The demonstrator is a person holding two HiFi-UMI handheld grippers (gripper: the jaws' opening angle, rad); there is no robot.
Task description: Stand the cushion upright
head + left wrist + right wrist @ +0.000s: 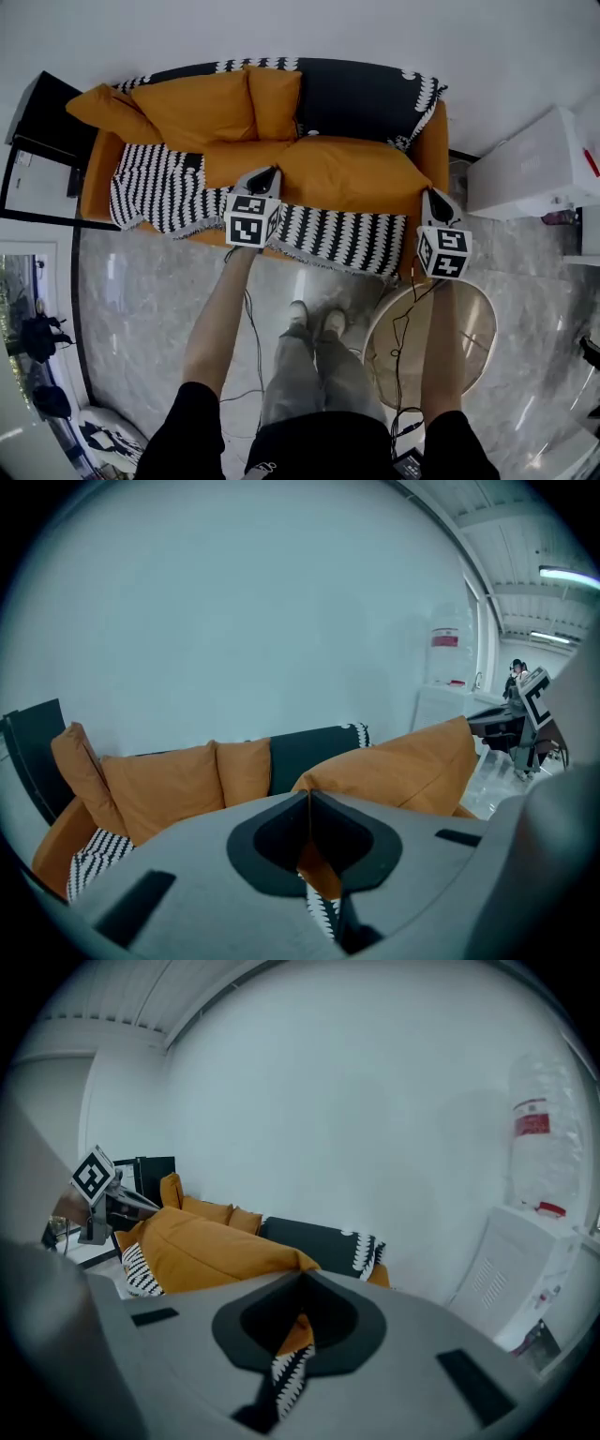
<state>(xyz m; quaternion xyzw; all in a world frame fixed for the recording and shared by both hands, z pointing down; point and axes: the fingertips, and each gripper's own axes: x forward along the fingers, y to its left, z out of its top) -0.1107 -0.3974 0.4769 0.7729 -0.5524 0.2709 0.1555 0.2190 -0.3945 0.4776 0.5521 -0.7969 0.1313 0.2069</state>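
Observation:
A big orange cushion (352, 173) is on the right half of the sofa seat, its near edge lifted off the seat. My left gripper (265, 178) is shut on the cushion's near left corner, and my right gripper (433, 199) is shut on its near right corner. In the left gripper view the cushion (403, 766) rises to the right of the closed jaws, with orange fabric pinched at their seam. In the right gripper view the cushion (206, 1251) stretches away to the left, and a fold of orange sits in the closed jaws.
Three more orange cushions (202, 103) lean on the sofa's back at the left. A black-and-white patterned throw (337, 234) covers the seat front. A round table (469, 328) stands by my right arm, a white cabinet (534, 164) at the right, a black side table (42, 112) at the left.

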